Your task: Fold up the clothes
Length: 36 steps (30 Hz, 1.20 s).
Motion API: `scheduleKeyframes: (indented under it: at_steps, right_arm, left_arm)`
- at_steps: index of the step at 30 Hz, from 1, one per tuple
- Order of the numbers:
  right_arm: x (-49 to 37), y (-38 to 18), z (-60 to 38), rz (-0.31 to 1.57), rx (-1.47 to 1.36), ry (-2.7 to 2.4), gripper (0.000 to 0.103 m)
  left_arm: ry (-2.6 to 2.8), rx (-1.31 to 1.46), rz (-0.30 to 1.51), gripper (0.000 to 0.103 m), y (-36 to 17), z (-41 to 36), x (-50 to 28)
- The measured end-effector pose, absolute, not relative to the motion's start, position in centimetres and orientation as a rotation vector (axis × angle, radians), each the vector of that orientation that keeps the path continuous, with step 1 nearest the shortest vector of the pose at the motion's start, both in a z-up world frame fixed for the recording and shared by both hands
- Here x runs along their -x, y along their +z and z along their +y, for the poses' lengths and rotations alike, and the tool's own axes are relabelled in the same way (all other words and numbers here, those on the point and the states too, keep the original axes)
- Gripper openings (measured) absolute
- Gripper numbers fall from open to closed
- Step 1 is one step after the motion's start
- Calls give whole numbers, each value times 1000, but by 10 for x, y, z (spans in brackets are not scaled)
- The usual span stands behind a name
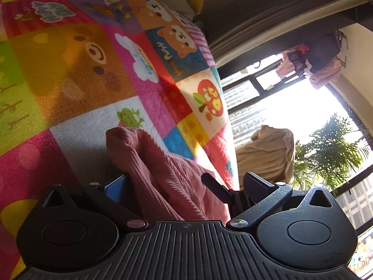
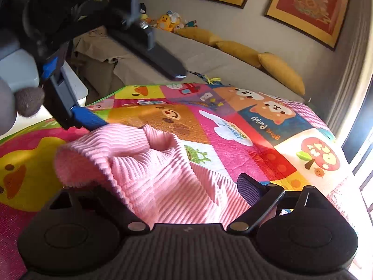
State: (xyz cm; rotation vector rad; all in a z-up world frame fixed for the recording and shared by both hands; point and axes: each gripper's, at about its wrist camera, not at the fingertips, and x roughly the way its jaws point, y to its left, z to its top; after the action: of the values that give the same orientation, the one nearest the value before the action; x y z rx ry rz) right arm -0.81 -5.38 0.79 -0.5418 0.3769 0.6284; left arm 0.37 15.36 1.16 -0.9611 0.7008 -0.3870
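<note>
A pink ribbed knit garment [image 2: 149, 168] lies bunched over the colourful cartoon play mat [image 2: 233, 121]. My right gripper [image 2: 167, 200] is shut on the garment, which drapes over and between its fingers. In the left wrist view the same garment [image 1: 163, 177] fills the space between the fingers of my left gripper [image 1: 177, 186], which is shut on it. From the right wrist view, the left gripper's blue-padded finger [image 2: 86, 119] enters the garment's far left edge.
A grey sofa [image 2: 209, 56] with yellow cushions [image 2: 279, 70] stands behind the mat, with soft toys [image 2: 166, 22] on it. A beige cloth heap [image 1: 268, 154] and a bright window with a palm [image 1: 326, 149] lie past the mat's edge.
</note>
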Motion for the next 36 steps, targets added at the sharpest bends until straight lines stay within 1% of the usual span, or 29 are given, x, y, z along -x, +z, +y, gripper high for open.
scheduleKeyframes:
  at_steps: [3,8,9,11,15,18,19,20,22,26,28,33,36]
  right_arm:
    - [11,8,-57,370,549,627,90]
    - [22,4,-55,361,581,654,90]
    - [26,3,-55,362,595,668,91]
    - [35,-3,-53,341,651,688,100]
    - [51,-17,-45,268,781,688,101]
    - [46,-18,-38,250,798,665,99]
    - [41,-17,-37,250,788,644,91]
    - [36,-15,-37,256,772,620,78]
    - [25,-10,-40,285,724,597,66]
    - [17,-6,-49,312,664,602,60]
    - [19,-7,-51,311,661,615,57]
    - [17,1,-74,301,606,601,54]
    - [10,16,-109,294,526,522,48]
  left_arm:
    - [-345,985,744,103,-4,156,-11]
    - [-391,977,783,103,-11,131,-34]
    - [-398,966,791,103,-10,126,-40]
    - [-439,951,795,103,-3,116,-48]
    - [-523,903,755,103,21,105,-50]
    - [-554,870,740,103,31,102,-45]
    - [-561,861,735,103,33,102,-43]
    - [-558,855,728,103,33,105,-40]
    - [-527,872,714,103,28,115,-34]
    - [-407,986,710,103,6,141,-23]
    - [-403,976,739,103,7,133,-34]
    - [-393,948,811,103,12,112,-60]
    - [-518,789,792,103,54,61,-82]
